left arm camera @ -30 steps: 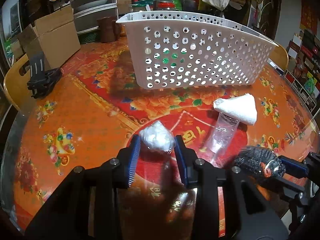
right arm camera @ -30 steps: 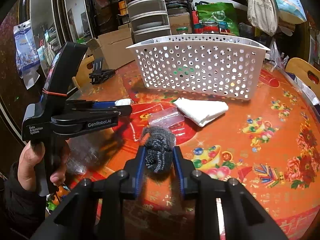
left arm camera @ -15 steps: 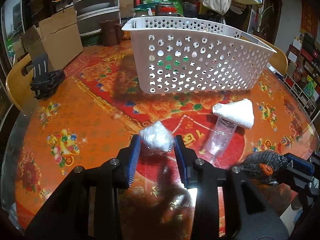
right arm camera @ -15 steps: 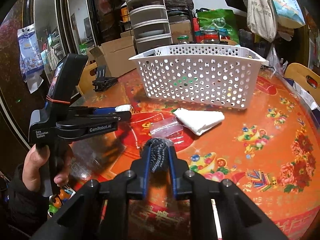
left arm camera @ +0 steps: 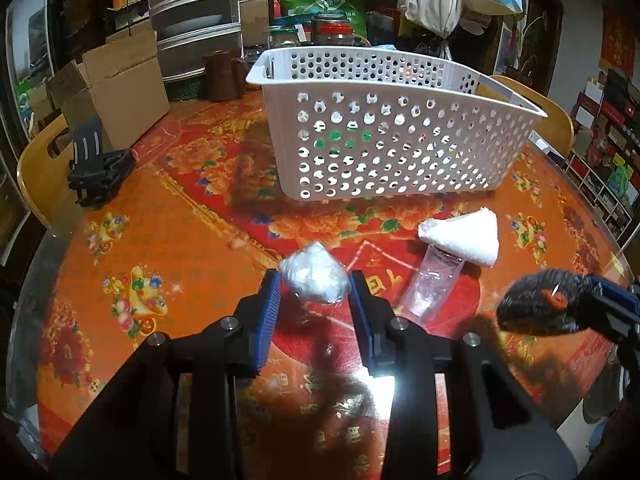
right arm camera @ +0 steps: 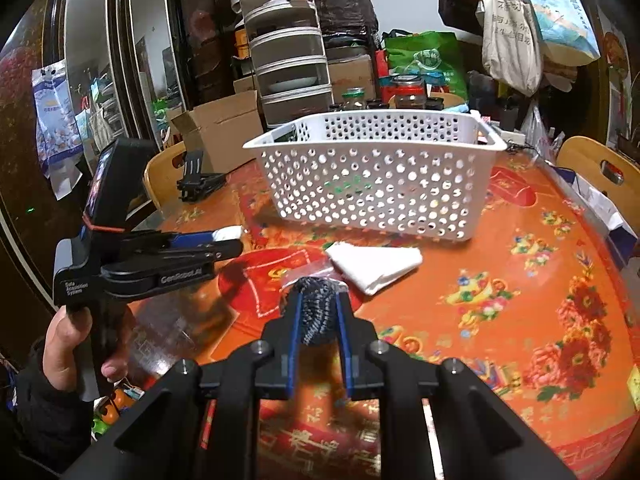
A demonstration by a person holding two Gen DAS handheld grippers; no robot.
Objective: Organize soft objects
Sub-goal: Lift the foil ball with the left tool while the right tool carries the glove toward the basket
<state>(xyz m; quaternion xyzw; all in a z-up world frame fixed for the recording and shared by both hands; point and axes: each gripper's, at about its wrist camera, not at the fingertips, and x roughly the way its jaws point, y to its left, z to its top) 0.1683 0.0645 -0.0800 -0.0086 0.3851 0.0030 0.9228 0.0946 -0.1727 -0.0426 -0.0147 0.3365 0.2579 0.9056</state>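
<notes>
Red tablecloth [right arm camera: 520,280] under dark knit bundle [right arm camera: 318,312], long axis along right gripper [right arm camera: 318,308] fingers

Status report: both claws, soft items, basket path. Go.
Left claw shut on white wad. Right claw shut on dark knit bundle. Folded white cloth on table. Basket ahead, path unobstructed.

The black body of the left gripper [right arm camera: 230,236], over at nine o'clock in the right wrist view, carries "GenRobot.AI" in pale letters along its side, somewhat blurred, and a small white "Data Acquisition System" on the grip. Gold Chinese characters run across the red cloth on the worktop [left arm camera: 200,216]; I cannot read them.
</notes>
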